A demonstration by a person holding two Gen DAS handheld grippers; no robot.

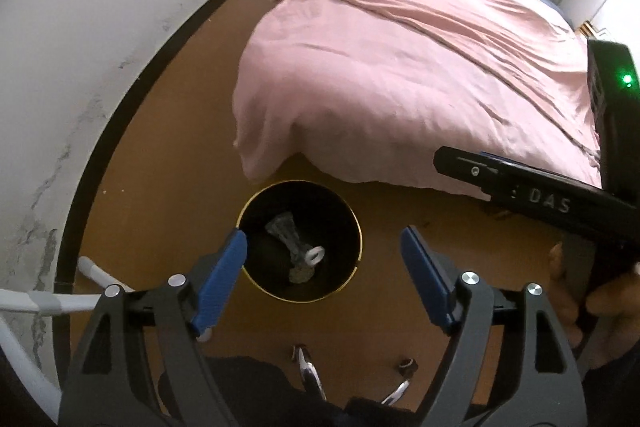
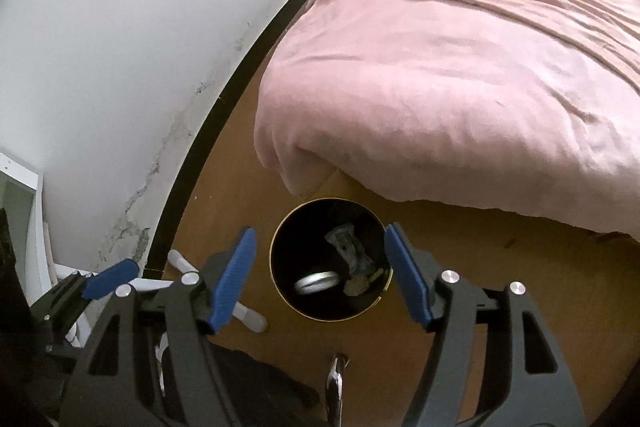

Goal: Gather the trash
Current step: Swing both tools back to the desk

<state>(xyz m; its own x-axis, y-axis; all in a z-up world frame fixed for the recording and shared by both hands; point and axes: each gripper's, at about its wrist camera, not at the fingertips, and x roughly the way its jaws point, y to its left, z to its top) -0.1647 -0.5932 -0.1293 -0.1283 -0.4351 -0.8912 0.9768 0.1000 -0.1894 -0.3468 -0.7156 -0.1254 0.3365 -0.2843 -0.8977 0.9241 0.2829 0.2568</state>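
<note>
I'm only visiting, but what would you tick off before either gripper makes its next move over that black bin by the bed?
1. Left gripper empty and open: ok, blue fingers spread, nothing between them.
2. Right gripper empty and open: ok, same.
3. Bin upright and open-topped: ok, it stands on the brown floor beside the pink bed cover.
4. Trash inside the bin: ok, a crumpled clear bottle and a round lid lie at the bottom.
5. More trash left to collect: cannot tell; small things lie on the floor near the chair legs, but they are too blurred to name.
</note>
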